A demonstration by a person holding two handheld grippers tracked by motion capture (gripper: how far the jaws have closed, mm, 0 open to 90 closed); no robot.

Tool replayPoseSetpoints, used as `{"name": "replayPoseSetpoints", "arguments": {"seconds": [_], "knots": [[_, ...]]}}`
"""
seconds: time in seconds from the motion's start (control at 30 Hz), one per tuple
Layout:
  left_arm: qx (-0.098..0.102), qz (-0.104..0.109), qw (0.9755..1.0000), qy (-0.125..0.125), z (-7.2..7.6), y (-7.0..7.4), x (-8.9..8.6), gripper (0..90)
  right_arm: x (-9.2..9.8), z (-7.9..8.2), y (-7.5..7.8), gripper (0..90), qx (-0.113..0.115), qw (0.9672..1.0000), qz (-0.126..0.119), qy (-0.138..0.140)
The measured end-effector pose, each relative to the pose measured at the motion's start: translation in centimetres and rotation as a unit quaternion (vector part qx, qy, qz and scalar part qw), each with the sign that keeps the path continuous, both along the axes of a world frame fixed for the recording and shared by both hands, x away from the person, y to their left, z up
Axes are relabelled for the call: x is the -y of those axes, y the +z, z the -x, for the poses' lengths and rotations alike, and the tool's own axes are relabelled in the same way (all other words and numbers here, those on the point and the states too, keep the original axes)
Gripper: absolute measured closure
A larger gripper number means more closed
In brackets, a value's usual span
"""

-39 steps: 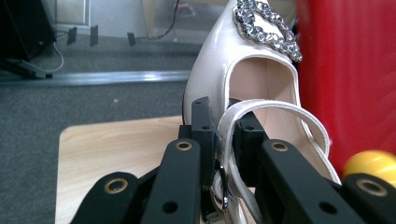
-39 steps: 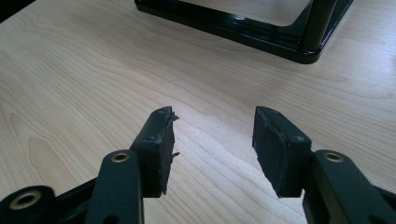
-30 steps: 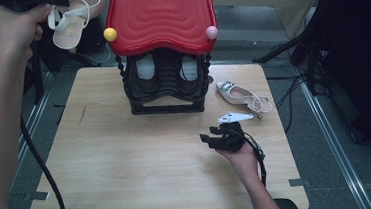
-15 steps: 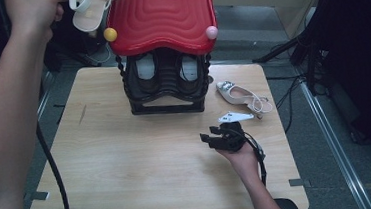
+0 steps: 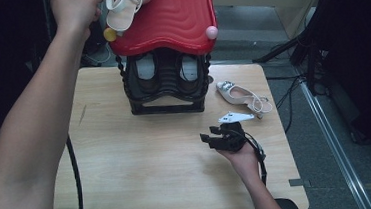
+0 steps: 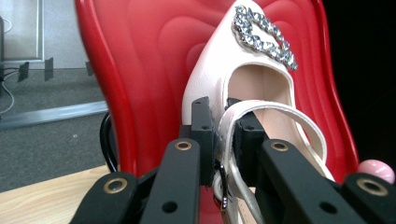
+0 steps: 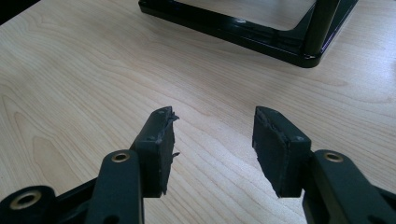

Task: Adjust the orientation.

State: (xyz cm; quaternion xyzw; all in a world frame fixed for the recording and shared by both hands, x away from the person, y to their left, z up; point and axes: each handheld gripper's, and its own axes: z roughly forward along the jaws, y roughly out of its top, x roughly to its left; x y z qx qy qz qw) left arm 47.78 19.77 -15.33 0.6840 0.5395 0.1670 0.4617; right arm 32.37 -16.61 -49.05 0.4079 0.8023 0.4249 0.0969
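My left gripper (image 6: pixel 223 126) is shut on the heel strap of a white slingback shoe (image 6: pixel 219 65) with a rhinestone buckle. It holds the shoe (image 5: pixel 126 9) over the left part of the red wavy top (image 5: pixel 171 15) of a black shoe rack (image 5: pixel 168 103). The shoe's toe points away from me across the red surface (image 6: pixel 140 70); whether it touches the top I cannot tell. My right gripper (image 5: pixel 216 134) lies on the wooden table (image 5: pixel 129 174) in front of the rack, at the right. Its jaws (image 7: pixel 212 135) are open with nothing between them.
A matching white shoe (image 5: pixel 240 95) lies on the table right of the rack. Another pair (image 5: pixel 145 67) sits on the rack's inner shelf. A yellow ball (image 5: pixel 110 34) and a pink ball (image 5: pixel 211 32) cap the top's front corners. Cables trail on the floor at right.
My left hand has carried the white shoe rightward, from left of the rack to over its red top. The right gripper has stayed put.
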Motion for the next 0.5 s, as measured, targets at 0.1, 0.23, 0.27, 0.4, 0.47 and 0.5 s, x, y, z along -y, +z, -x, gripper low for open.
{"name": "replayPoseSetpoints", "arguments": {"seconds": [0.1, 0.23, 0.27, 0.4, 0.47, 0.5], "knots": [[-0.001, 0.001, 1.0, 0.001, -0.4, -0.6, 0.3, 82.1, 0.0, 0.0, 0.0, 49.5, 0.002, 1.0, 0.0, 0.0], [0.001, 0.01, 0.9999, 0.003, -0.6, -1.4, 0.4, 82.0, -0.1, 0.0, 0.0, 49.5, 0.001, 1.0, 0.0, 0.002], [0.001, 0.013, 0.9999, 0.004, -0.6, -1.5, 0.3, 81.9, -0.1, 0.0, 0.0, 49.5, 0.001, 1.0, 0.0, 0.002], [-0.002, 0.008, 1.0, -0.005, -0.3, -2.2, 0.3, 81.1, -0.1, 0.0, 0.0, 49.5, 0.0, 1.0, 0.001, 0.001], [0.0, 0.0, 1.0, -0.007, -0.1, -2.4, 0.4, 79.3, -0.1, 0.0, 0.0, 49.5, 0.0, 1.0, 0.001, 0.002], [0.002, -0.009, 0.9999, -0.008, 0.0, -2.6, 0.5, 78.2, -0.2, 0.0, 0.0, 49.5, 0.0, 1.0, 0.002, 0.002]]}}
